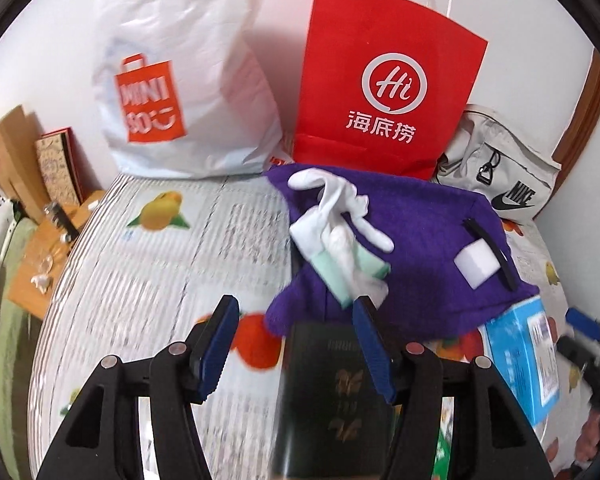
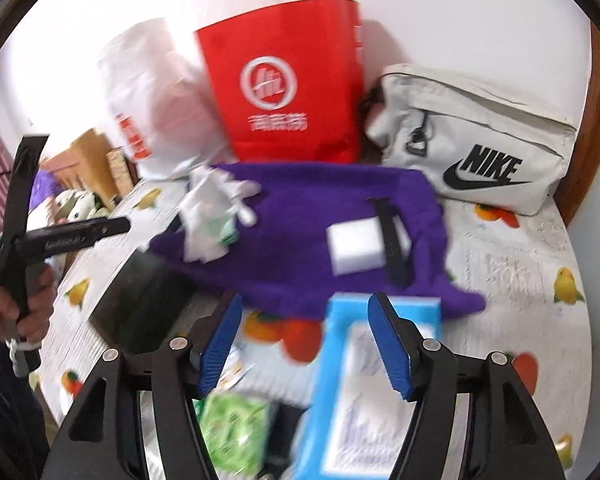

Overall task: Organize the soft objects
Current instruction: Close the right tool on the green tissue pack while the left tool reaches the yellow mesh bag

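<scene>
1. Purple fleece is the main thing here: a purple cloth (image 1: pixel 420 248) lies spread on the fruit-print table cover (image 1: pixel 172 264), right in front of the red paper bag (image 1: pixel 384 80) and the white plastic bag (image 1: pixel 180 80), with the grey pouch (image 2: pixel 480 140) off to its right.
2. Both my tongs are apart and holding nothing. The left gripper (image 1: pixel 296 344) hangs above the cloth's near edge with a dark booklet (image 1: pixel 332 392) under it; the right gripper (image 2: pixel 304 340) hangs over a blue box (image 2: pixel 364 380).
3. My guess at the step: go back in for the cloth corners and fold or bundle it. I'd pinch the near edge on each side, lift evenly and keep the hard stuff out of the bite, since the booklet and box sit just beside that edge.
4. Riding on the cloth: a white glove (image 1: pixel 340 208) tangled with mint-and-white fabric, a white foam block (image 1: pixel 478 264) and a black strap (image 1: pixel 488 252). A fast lift would probably tip them off, so clear or gather them first.
5. The cloth looks thick, fuzzy and floppy, rumpled at the near corners. The right view is blurred, so finer detail I can't tell.
</scene>
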{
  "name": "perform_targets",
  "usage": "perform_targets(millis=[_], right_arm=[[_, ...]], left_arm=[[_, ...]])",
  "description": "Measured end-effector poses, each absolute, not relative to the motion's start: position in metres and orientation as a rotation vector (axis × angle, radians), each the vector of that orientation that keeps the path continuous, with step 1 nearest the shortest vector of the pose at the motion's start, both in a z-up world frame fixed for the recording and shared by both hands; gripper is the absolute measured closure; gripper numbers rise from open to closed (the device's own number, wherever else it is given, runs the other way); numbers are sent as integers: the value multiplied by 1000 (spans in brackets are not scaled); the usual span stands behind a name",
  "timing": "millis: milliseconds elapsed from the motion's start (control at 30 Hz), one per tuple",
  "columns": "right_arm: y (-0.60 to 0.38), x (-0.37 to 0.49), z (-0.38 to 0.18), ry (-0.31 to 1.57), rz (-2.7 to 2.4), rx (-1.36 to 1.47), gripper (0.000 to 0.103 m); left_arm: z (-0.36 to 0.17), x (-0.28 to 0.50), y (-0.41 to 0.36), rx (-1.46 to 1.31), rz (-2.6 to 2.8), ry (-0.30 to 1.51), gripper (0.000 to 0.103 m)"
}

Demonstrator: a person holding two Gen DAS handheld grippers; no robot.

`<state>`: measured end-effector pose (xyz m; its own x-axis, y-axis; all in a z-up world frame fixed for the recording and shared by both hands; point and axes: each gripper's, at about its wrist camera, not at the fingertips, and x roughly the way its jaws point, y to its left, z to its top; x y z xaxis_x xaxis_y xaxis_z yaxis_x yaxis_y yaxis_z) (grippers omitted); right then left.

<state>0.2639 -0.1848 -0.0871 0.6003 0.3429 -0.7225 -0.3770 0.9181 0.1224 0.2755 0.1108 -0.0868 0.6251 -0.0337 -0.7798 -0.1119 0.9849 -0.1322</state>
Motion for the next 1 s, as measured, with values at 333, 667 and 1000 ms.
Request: perform_targets(millis=[333,667,1000], right_arm=[[-147,193,-136,906,439,-53,29],[-134,188,-180,932,308,-90,29],[-137,184,-182,914,349,-45,52]], left_arm=[[-96,210,129,-230,20,869,39],[-123,176,132,-208,-18,898,38],[-140,159,130,-179,-59,941,38]])
